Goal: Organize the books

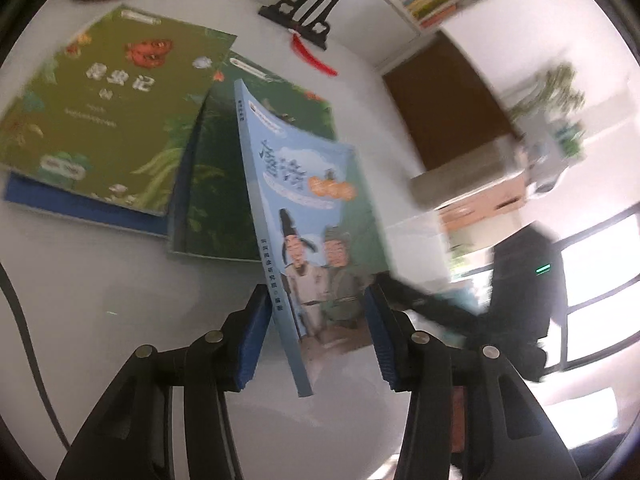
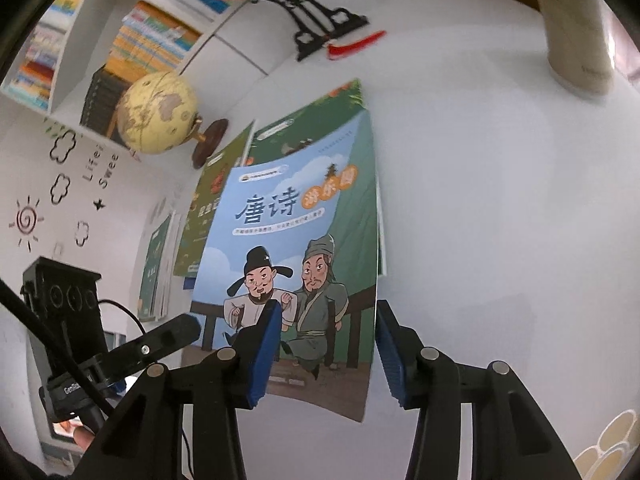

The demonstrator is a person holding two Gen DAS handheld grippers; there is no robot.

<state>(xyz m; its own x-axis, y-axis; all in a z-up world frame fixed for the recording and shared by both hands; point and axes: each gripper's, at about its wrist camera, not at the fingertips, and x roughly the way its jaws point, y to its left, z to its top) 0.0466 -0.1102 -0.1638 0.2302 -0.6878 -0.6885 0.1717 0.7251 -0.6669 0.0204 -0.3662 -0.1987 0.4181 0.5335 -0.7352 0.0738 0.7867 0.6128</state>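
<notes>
Your left gripper has its jaws spread wide around a light-blue paperback with two cartoon figures on its cover, which stands tilted on its lower edge above the white desk; whether either pad touches it, you cannot tell. Your right gripper also has its jaws apart, one blue pad in front of the cover, the other just beside the book's free edge. Behind the paperback, an olive-green book lies flat on a dark-blue book, beside a dark-green leafy book. A yellow globe on a wooden stand sits at the desk's far edge.
</notes>
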